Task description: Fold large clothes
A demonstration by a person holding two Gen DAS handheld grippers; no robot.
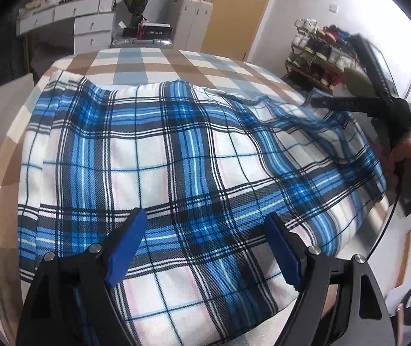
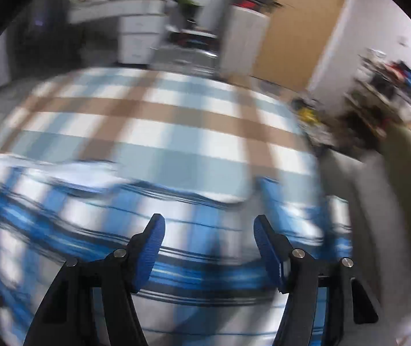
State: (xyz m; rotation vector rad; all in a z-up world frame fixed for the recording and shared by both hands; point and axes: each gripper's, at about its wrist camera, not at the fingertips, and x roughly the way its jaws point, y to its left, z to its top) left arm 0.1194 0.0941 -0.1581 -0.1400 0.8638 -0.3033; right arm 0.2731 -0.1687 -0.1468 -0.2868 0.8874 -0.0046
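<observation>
A large blue, white and black plaid cloth point(image 1: 176, 155) lies spread over the bed, with its right part doubled over in a loose fold. My left gripper point(image 1: 205, 222) is open and empty just above the cloth's near edge. My right gripper point(image 2: 208, 225) is open and empty above the cloth's right side point(image 2: 119, 230); that view is blurred by motion. The right gripper also shows in the left wrist view point(image 1: 317, 101) at the far right, held by a hand, over the cloth's far right corner.
The bed has a brown, blue and white checked sheet point(image 1: 153, 63). White drawers point(image 1: 90, 28), a cabinet point(image 1: 191, 20) and a wooden door point(image 1: 240, 11) stand behind it. A shoe rack point(image 1: 320, 54) stands at the right.
</observation>
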